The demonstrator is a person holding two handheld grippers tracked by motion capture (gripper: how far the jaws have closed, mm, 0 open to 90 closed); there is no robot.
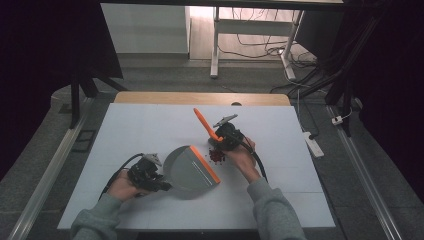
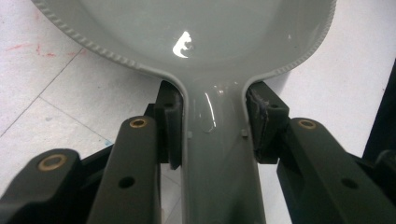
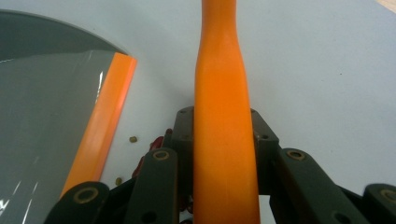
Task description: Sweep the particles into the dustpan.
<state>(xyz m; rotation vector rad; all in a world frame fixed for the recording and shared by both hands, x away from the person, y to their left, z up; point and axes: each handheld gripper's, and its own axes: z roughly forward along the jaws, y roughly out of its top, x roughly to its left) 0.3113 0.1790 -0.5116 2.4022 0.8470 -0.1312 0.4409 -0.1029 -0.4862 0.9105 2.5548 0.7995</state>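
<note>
Where the table [image 1: 150, 130] holds them: grey dustpan [image 1: 187, 172], orange lip, handle clamped by left gripper [image 1: 159, 184]; orange brush handle [image 1: 207, 125] clamped by right gripper [image 1: 220, 141]; dark red bits [image 1: 216, 156] just beside the lip.

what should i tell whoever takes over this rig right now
Left gripper: shut on the grey dustpan handle; the pan lies flat on the table, its orange lip facing the pile.
Right gripper: shut on the orange brush handle, just above the pile.
Small dark red bits lie beside the lip, none visibly in the pan.
Probably left: sweep them in.
</note>
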